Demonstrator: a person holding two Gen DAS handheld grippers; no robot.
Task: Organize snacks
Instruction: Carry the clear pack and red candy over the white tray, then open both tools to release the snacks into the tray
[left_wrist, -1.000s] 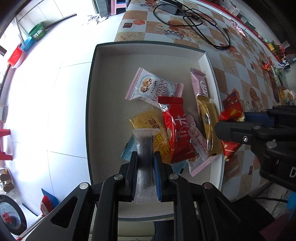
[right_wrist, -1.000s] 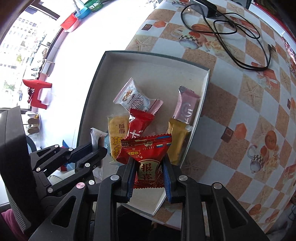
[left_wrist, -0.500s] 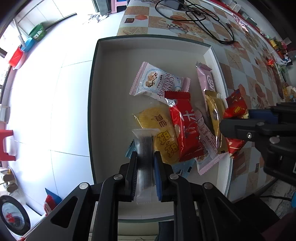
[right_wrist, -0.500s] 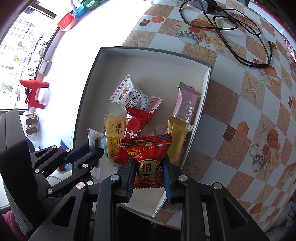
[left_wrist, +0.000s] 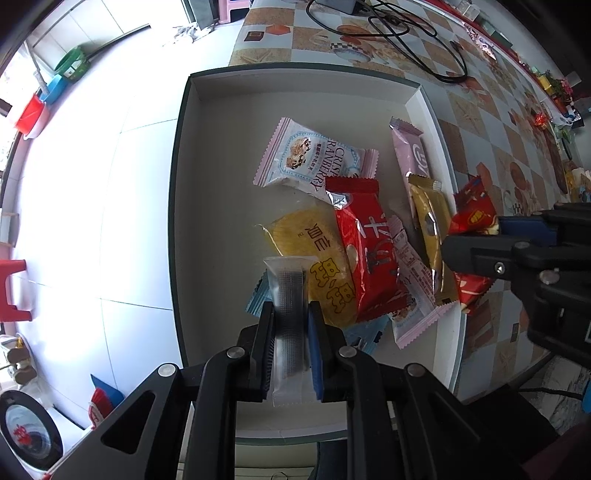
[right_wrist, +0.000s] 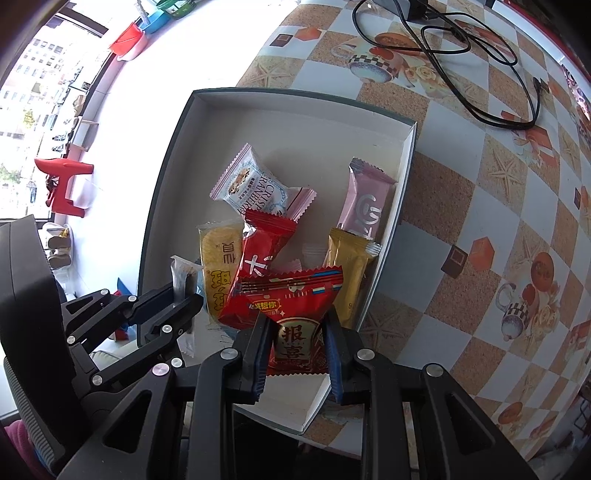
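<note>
Your left claw is clamped on a clear packet with a dark wafer, held above the near left part of the white box. Your right claw grips a red snack packet over the box's near right edge, above the loose snacks piled inside it on the patterned tabletop.

A box sits at the table's edge, with 1 cable behind it. Inside, packets overlap near the front; 2 bars lie along its right wall.
</note>
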